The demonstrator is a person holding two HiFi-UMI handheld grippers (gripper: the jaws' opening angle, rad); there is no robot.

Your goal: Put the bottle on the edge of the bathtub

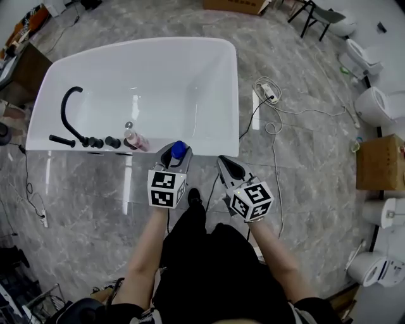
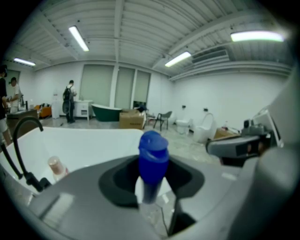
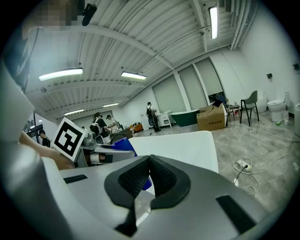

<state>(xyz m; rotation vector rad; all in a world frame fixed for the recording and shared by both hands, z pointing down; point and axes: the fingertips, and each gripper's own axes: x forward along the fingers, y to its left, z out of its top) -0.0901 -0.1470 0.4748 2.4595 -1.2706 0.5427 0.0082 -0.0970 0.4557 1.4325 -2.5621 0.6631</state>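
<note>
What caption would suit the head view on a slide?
Left hand-held gripper holds a blue-capped bottle by the near edge of the white bathtub.

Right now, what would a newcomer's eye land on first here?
The big white bathtub fills the floor ahead, with a black faucet and a small pink bottle on its near-left rim. Next comes the blue-capped bottle clamped in the left hand-held gripper, right by the near rim.

We are seeing the bottle (image 1: 180, 150) only as a cap above the left gripper (image 1: 176, 158); the twelve-o'clock cardboard box (image 1: 235, 5) is running off-frame.
</note>
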